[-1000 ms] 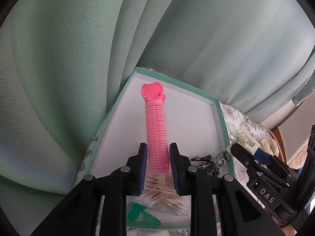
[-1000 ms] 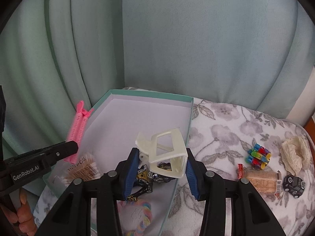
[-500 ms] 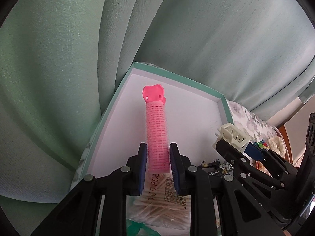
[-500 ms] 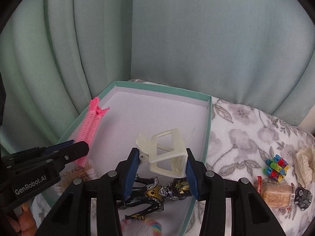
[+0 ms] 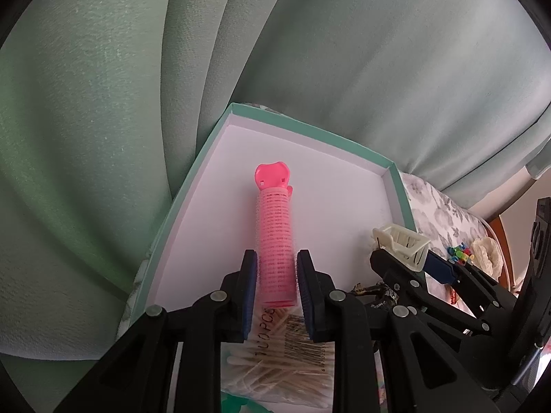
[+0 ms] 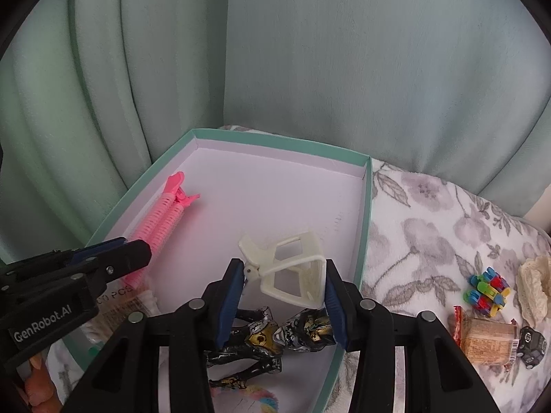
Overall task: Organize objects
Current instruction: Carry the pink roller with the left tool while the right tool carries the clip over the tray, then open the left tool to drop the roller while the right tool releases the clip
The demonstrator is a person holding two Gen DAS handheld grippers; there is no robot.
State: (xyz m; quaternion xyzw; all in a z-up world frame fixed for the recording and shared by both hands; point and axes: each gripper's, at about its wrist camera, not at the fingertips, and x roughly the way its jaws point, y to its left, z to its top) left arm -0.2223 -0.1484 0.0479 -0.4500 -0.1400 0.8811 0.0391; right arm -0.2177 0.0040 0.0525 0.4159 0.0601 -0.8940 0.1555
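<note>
My left gripper [image 5: 276, 268] is shut on a pink hair-roller clip [image 5: 275, 237], held lengthwise over the left side of a teal-rimmed white box [image 5: 303, 130]. From the right wrist view the same pink clip [image 6: 162, 220] hangs low near the box's left wall [image 6: 137, 189], with the left gripper [image 6: 137, 251] at its near end. My right gripper [image 6: 284, 275] is shut on a cream claw hair clip [image 6: 292, 268] above the box's near middle. The cream clip [image 5: 403, 241] also shows in the left wrist view.
Inside the box lie a black-and-gold figure [image 6: 268, 340], a bag of cotton swabs [image 5: 286, 354] and a pastel item [image 6: 261, 399]. On the floral cloth [image 6: 430, 227] to the right sit colourful pegs [image 6: 487, 292], a snack pack [image 6: 485, 340], a toy car [image 6: 532, 346] and lace [image 6: 535, 285]. Green curtains stand behind.
Both grippers moved forward over the box, each keeping hold of its clip. The pink clip now sits deeper along the box's left side and the cream clip is further in.
</note>
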